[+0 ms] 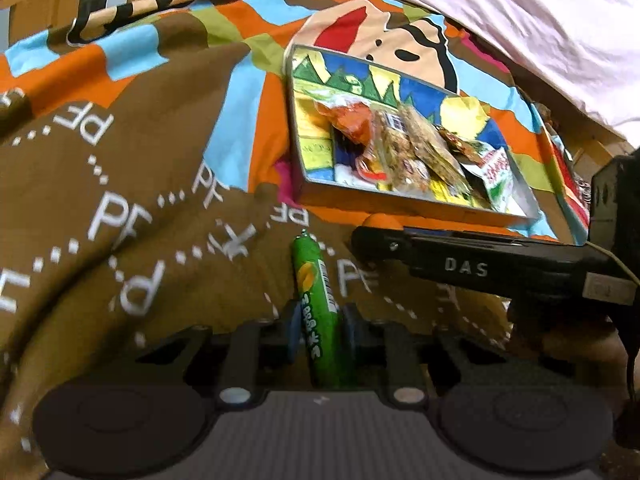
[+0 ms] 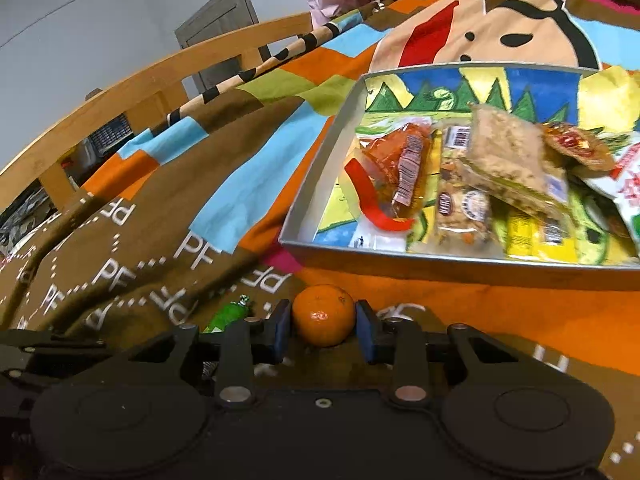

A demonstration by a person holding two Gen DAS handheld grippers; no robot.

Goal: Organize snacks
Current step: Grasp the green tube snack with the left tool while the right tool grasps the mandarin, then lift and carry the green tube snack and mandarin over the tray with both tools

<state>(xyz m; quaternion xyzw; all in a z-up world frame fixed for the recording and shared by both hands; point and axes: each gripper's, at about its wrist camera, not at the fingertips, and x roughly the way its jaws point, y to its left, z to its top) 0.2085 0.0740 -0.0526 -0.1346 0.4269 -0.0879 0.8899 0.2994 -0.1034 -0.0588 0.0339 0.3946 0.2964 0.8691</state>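
Nearest the left wrist camera, the left hand-held gripper (image 1: 322, 330) is clamped narrow around a green stick snack (image 1: 318, 304), its far end pointing out over the patterned bedspread (image 1: 120, 152). The right hand-held gripper (image 2: 323, 330) has its blue pads pressed against a small orange (image 2: 323, 314), just short of the box. The shallow box (image 2: 320, 184) on the bed already holds several wrapped snacks (image 2: 460, 184) in a loose pile. By my reading the sorting is well along: these two gripped items are not yet in the box.
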